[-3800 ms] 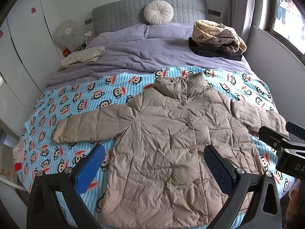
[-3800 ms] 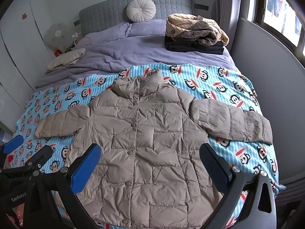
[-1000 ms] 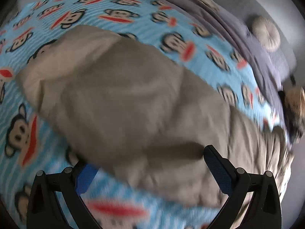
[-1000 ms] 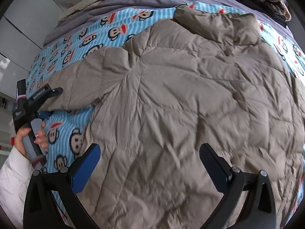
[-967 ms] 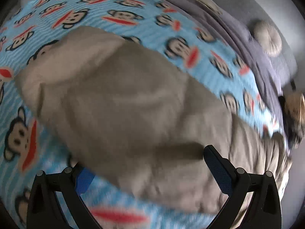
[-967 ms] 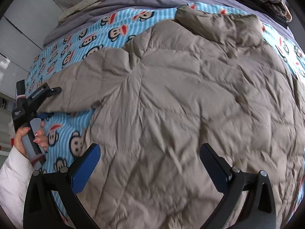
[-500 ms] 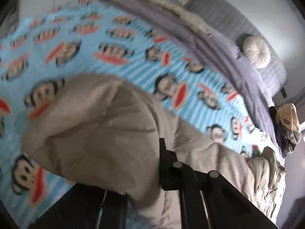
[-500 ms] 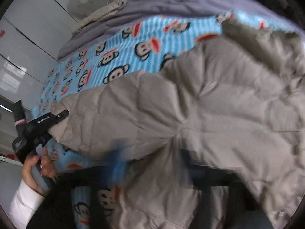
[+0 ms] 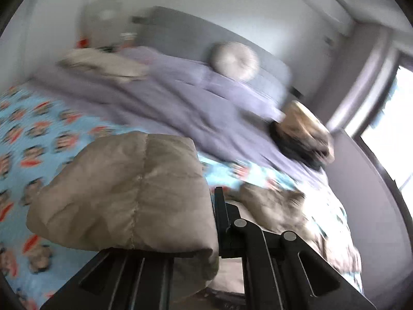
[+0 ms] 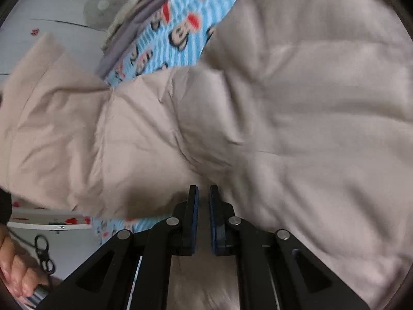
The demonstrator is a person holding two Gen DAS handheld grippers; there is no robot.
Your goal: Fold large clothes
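Observation:
A beige quilted puffer jacket [image 10: 296, 103] lies on the blue monkey-print sheet [image 10: 180, 25]. My left gripper [image 9: 209, 222] is shut on the jacket's left sleeve cuff [image 9: 129, 193] and holds it lifted above the sheet [image 9: 23, 134]; its left finger is hidden under the cuff. The jacket's collar [image 9: 273, 201] lies beyond. My right gripper [image 10: 203, 201] is shut on the jacket fabric below the armpit, where the raised sleeve [image 10: 64, 129] meets the body.
A purple duvet [image 9: 180, 93] and a round cushion [image 9: 235, 60] sit at the bed's head. A pile of folded clothes [image 9: 304, 134] lies at the right by the window. A fan [image 10: 99, 6] stands by the wall. A hand [image 10: 15, 271] shows at lower left.
Both grippers have closed: the left on the sleeve cuff, the right on the jacket near the armpit. The left has lifted the cuff and swung up toward the headboard.

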